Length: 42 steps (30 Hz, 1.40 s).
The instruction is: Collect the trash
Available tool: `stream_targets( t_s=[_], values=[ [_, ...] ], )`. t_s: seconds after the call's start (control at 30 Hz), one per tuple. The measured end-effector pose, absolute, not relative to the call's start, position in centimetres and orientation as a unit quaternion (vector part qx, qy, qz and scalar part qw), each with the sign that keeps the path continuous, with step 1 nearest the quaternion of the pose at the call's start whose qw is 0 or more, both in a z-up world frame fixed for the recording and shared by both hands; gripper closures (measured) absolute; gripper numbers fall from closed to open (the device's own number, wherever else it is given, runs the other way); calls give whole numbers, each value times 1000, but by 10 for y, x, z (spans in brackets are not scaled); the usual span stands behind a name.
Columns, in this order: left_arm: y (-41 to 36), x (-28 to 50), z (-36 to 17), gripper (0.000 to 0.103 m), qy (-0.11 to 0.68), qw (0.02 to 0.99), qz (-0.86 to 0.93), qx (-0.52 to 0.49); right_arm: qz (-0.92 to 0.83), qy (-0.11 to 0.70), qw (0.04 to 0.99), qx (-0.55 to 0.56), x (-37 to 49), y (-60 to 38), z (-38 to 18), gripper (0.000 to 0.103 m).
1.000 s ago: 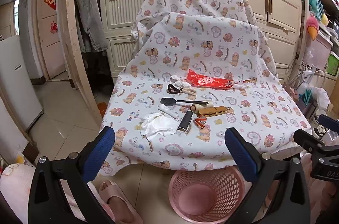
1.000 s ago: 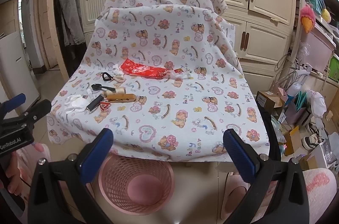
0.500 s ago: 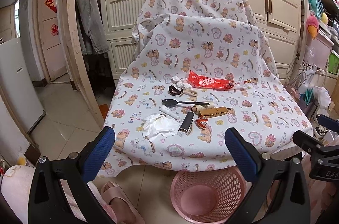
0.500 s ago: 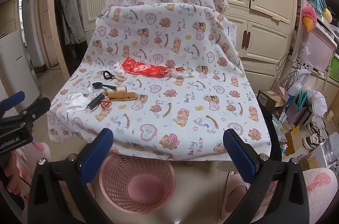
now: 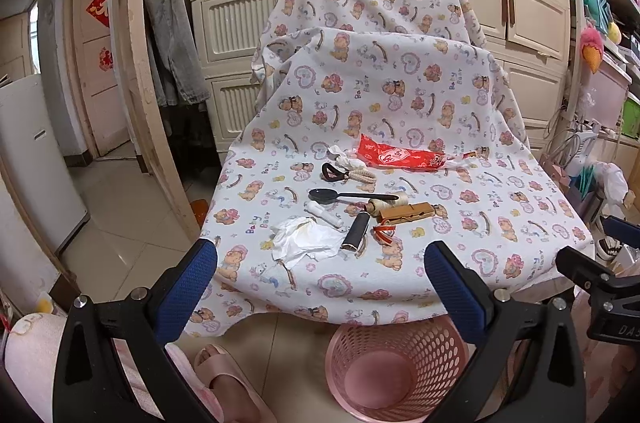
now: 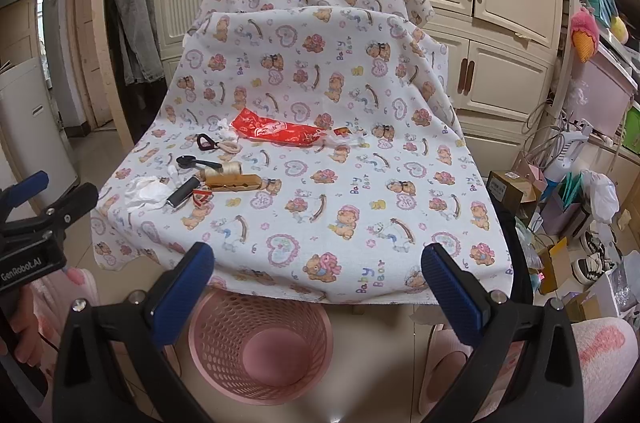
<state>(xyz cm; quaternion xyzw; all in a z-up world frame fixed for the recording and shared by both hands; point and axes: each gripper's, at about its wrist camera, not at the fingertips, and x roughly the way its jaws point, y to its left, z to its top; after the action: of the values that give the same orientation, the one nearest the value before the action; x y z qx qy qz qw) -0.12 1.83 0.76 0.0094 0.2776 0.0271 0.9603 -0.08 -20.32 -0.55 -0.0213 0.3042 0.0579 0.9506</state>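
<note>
The printed cloth (image 6: 320,183) draped over the bench carries the repeated words "Baby Bear" among its bear figures. At the left edge of the right wrist view, left of the cloth, the left hand-held gripper (image 6: 48,195) bears a label reading "GenRobot.AI". In the left wrist view, right of the cloth, the right hand-held gripper (image 5: 600,251) shows the letters "DAS", cut off at the frame.

Both tools alike: left gripper (image 5: 320,281) and right gripper (image 6: 318,277) have black plastic frames splaying into two arms, each tipped with a blue, finely textured pad (image 5: 186,289). Silver screw heads (image 5: 80,301) sit on the arms. White lettering "GenRobot.AI" (image 6: 20,270) on the side of the left unit's black body. Person wears pink fuzzy trousers (image 6: 600,363) and pale pink open-toed slippers (image 5: 224,375).
</note>
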Motion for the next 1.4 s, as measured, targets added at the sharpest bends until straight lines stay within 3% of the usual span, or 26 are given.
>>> stream_targets(
  t_s=[1.13, 1.4],
  values=[
    [24, -4, 4, 1, 274, 961, 37, -2, 58, 308, 949, -25, -1, -202, -8, 0],
    [26, 21, -16, 3, 340, 940, -4, -13, 61, 310, 949, -24, -1, -201, -7, 0]
  ],
)
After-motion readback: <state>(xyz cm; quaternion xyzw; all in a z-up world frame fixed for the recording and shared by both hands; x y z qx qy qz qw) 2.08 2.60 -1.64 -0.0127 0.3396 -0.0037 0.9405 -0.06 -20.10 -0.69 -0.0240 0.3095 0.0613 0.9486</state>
